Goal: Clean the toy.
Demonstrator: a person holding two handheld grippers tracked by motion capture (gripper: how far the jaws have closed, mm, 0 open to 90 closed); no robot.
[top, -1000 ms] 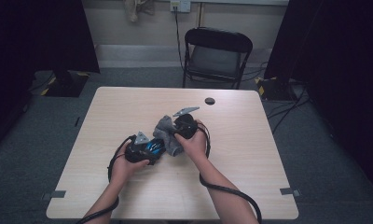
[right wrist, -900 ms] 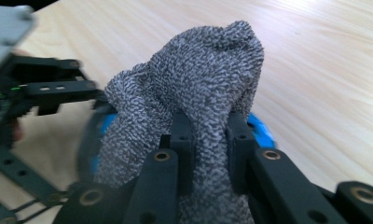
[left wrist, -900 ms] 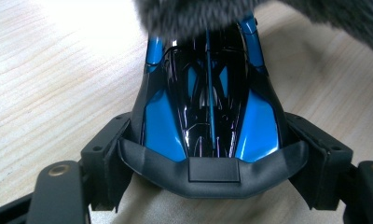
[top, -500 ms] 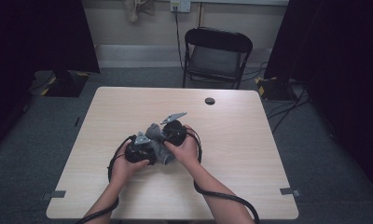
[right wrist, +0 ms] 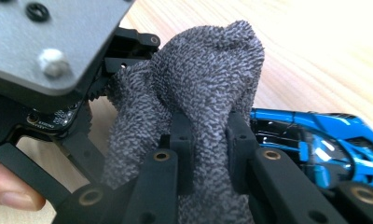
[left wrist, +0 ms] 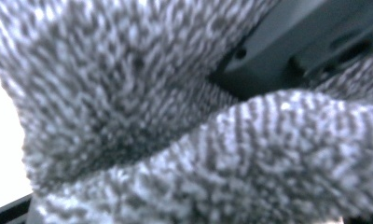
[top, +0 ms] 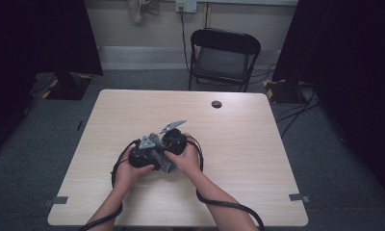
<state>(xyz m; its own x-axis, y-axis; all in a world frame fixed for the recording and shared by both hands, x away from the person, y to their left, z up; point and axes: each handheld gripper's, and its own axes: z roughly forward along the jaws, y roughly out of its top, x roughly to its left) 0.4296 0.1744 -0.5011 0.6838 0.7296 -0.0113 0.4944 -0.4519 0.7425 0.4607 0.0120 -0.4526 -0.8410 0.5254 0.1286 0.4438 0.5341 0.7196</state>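
— What do the right tongs (right wrist: pixel 205 140) have?

— They're clamped on a fold of the grey terry cloth (right wrist: pixel 198 74), bunched between both hands above the worktop (top: pixel 258 159).

— And the left tongs?

— Cloth hides their tips; I can't tell how they stand.

— How will it handle?

— Light, limp, fuzzy, I'd judge. It should sag, so pinch a thick fold or a hem.

We see a light wooden table (top: pixel 258 163) under both grippers (top: pixel 157 147), which meet near its middle. Beyond them, toward the far edge, sits a small dark round thing (top: pixel 216 104), perhaps a cable port. Cables (top: pixel 229 206) trail back across the near tabletop.
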